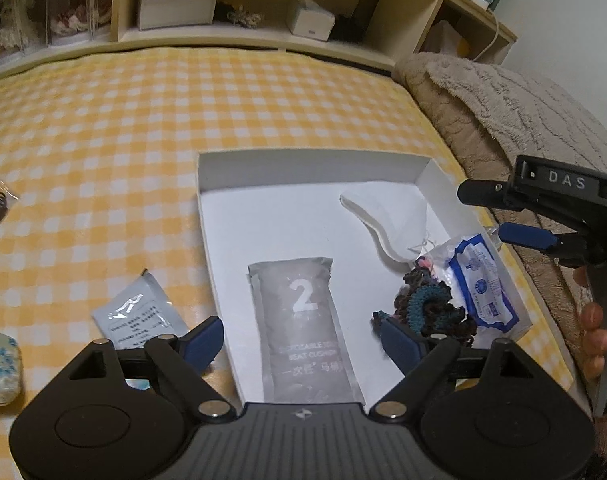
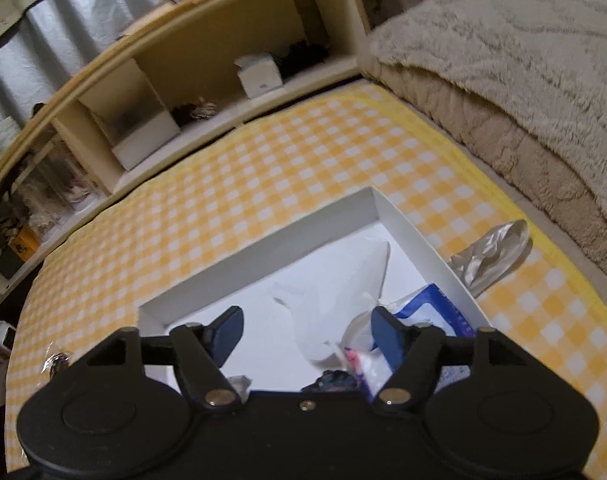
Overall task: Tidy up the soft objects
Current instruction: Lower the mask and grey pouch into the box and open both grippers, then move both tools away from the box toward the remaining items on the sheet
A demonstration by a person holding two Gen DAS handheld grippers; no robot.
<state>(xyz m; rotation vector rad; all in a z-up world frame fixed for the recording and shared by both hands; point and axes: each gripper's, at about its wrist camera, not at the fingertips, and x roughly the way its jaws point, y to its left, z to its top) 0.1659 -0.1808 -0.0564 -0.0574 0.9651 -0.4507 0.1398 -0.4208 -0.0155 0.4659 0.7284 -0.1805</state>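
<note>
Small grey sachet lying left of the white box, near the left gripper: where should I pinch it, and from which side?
Take the small grey sachet by its far upper corner, coming down from above with the left gripper. It lies flat on the checked cloth, so a side approach finds no edge; that corner looks free, while its near edge sits under the gripper's left finger. The fingers stand open already.

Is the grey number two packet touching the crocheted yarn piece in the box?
Apart. The left wrist view shows bare white box floor between the grey packet and the dark crocheted piece.
</note>
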